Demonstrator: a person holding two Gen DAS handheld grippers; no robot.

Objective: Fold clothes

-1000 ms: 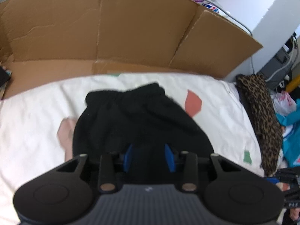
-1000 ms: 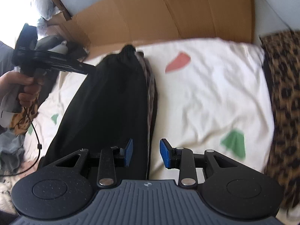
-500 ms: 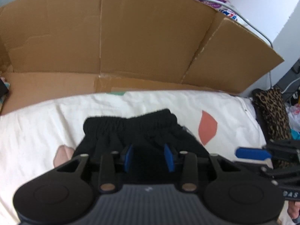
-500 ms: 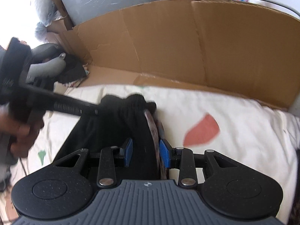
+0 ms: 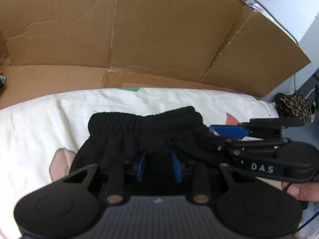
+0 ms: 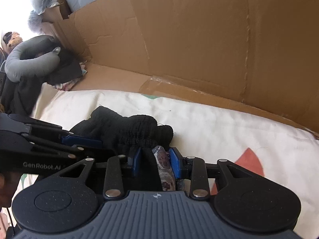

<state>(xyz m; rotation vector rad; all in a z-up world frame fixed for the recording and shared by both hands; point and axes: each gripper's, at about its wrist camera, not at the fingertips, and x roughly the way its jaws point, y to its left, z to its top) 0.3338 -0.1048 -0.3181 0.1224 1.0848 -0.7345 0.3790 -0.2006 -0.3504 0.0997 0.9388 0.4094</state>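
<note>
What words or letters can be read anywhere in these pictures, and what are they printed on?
"DAS": white letters on the side of the right gripper, seen from the left wrist camera.
"GenRobot.AI": pale letters on the side of the left gripper, seen from the right wrist camera.
A small logo mark sits on each camera-side gripper body; it holds no readable letters.
Printed packaging behind the cardboard is too blurred to read.

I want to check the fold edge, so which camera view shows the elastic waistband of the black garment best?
The left wrist view: the waistband of the black garment runs across the frame, its gathered ribbing unobstructed above the left claw. In the right wrist view it is bunched, seen end-on, partly hidden by the left claw and right claw.
</note>
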